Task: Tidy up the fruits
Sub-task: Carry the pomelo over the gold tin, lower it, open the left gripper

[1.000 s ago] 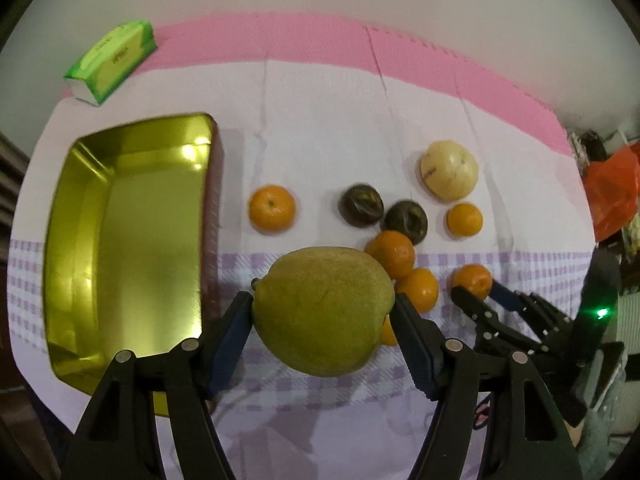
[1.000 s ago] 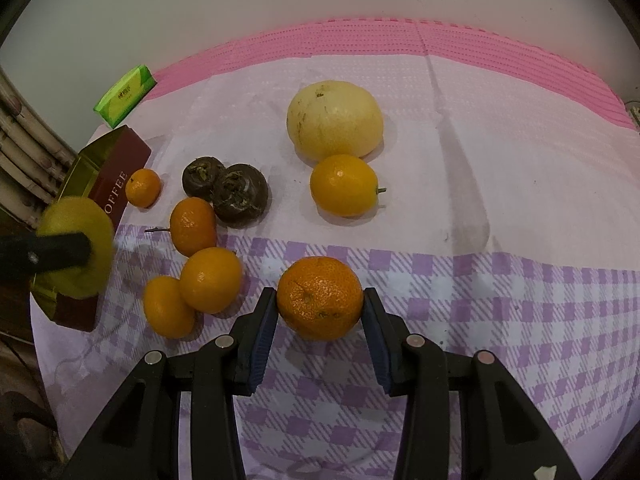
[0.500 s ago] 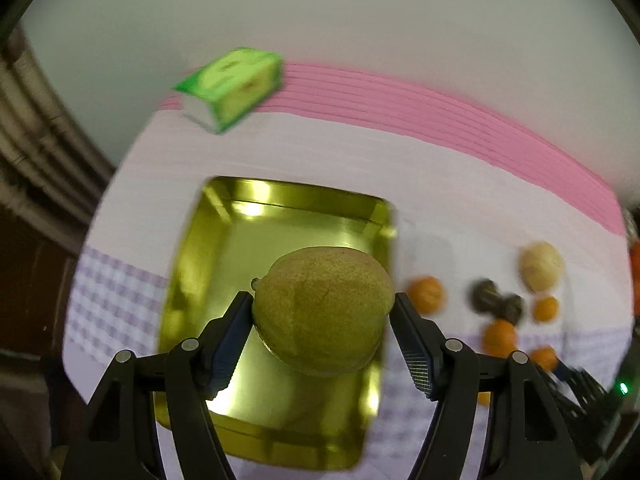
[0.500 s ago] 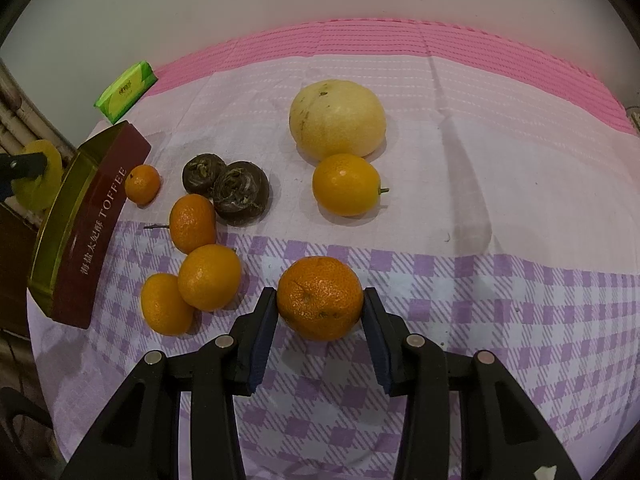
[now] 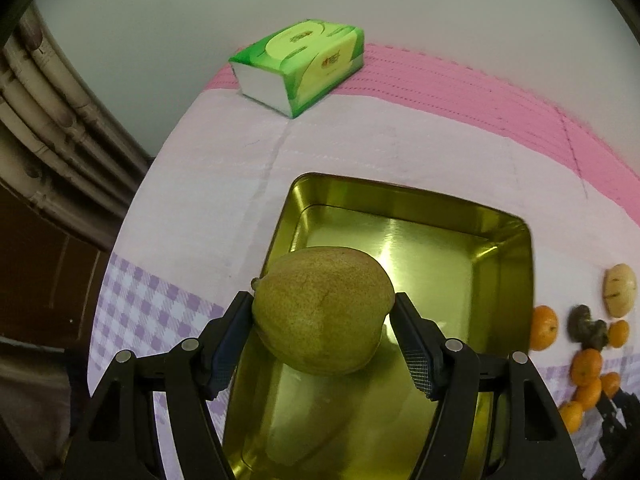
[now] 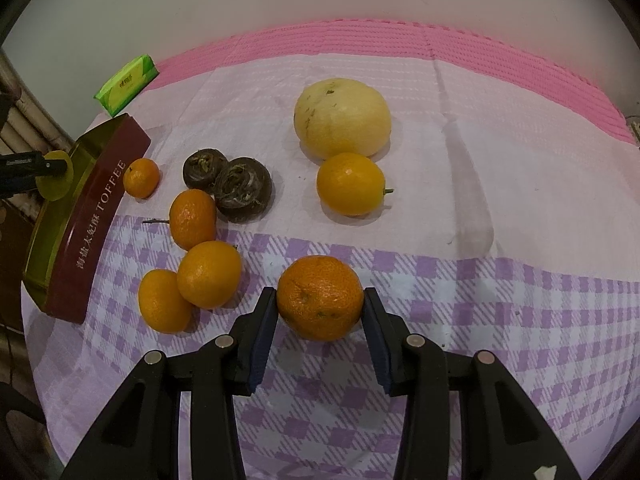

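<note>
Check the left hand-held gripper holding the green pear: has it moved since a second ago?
Yes. The left hand-held gripper, shut on the green pear, has travelled from above the cloth beside the gold tin to over the tin's inside.

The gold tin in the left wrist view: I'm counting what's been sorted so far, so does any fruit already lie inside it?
No. The gold tin shows only its bare shiny floor; the green pear is held above it in the left gripper.
</note>
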Tool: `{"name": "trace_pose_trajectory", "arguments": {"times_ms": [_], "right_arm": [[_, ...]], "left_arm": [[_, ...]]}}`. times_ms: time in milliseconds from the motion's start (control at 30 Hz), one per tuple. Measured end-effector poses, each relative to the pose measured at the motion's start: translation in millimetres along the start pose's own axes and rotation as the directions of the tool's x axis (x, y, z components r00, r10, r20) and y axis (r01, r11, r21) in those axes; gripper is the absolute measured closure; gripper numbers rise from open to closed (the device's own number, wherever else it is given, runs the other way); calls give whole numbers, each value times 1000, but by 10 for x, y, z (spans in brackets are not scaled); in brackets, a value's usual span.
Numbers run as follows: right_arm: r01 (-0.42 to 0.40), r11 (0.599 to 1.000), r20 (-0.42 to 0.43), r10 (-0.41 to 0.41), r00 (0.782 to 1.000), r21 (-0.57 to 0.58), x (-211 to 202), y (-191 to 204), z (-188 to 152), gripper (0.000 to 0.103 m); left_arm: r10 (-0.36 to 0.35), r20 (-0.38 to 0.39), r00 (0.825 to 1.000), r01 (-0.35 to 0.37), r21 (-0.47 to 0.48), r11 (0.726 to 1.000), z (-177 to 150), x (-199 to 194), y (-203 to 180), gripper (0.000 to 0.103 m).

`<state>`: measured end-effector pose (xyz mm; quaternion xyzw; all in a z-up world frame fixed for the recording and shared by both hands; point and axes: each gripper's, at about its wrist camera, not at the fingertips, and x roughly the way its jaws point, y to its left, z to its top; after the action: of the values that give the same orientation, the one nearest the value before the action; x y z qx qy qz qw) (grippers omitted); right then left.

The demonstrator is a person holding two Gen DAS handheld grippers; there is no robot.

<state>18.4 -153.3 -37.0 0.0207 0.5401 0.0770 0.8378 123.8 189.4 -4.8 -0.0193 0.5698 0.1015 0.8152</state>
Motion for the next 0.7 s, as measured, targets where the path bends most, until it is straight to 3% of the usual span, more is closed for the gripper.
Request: {"name": "trace_pose_trajectory", "arguments": {"times_ms": [700], "right_arm": [[8,1000,-2,-8,1000,-9,0,-5,-1,64]], "left_arm": [[80,28,996,-82,88,993,-41,51,-75,33]]}}
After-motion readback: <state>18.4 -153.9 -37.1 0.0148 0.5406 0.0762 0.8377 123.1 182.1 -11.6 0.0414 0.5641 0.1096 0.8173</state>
